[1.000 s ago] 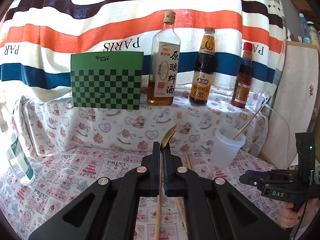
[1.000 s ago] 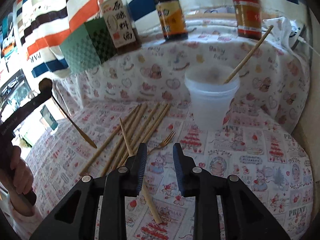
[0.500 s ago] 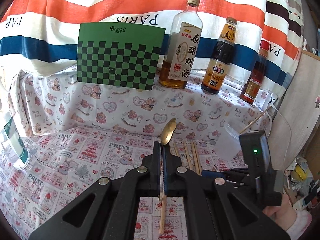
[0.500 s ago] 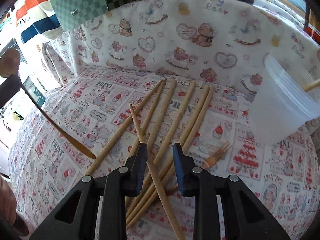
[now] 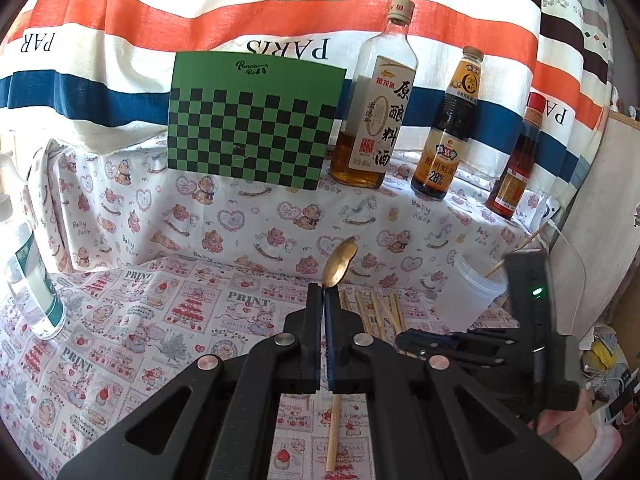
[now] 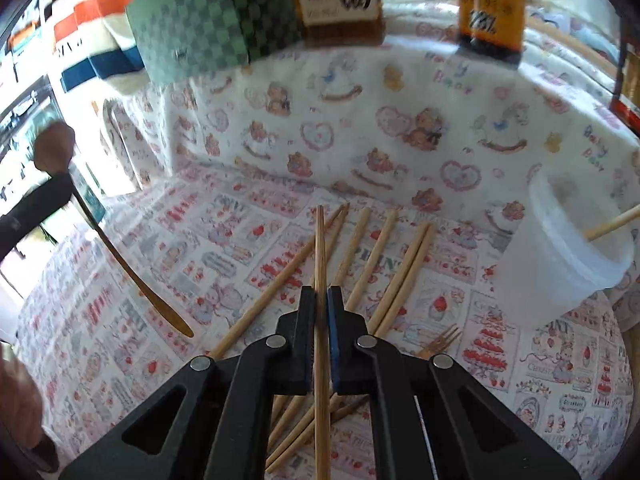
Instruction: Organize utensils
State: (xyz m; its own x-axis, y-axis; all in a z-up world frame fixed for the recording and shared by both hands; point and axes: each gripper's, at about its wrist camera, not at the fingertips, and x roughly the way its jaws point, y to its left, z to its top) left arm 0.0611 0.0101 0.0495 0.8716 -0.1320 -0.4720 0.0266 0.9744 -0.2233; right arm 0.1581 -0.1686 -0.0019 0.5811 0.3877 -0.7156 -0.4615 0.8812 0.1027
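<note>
Left gripper (image 5: 323, 300) is pinching a wooden spoon (image 5: 339, 261) above the tablecloth (image 5: 120, 340); right gripper (image 6: 319, 300) is clamping one chopstick (image 6: 319, 248) over loose chopsticks (image 6: 384, 248) beside the plastic cup (image 6: 560, 264).

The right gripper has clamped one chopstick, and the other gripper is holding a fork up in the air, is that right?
Not quite: the left gripper holds a long-handled spoon, not a fork. The left wrist view shows its oval bowl above the shut fingers. The fork lies on the cloth. The right gripper does clamp one chopstick.
</note>
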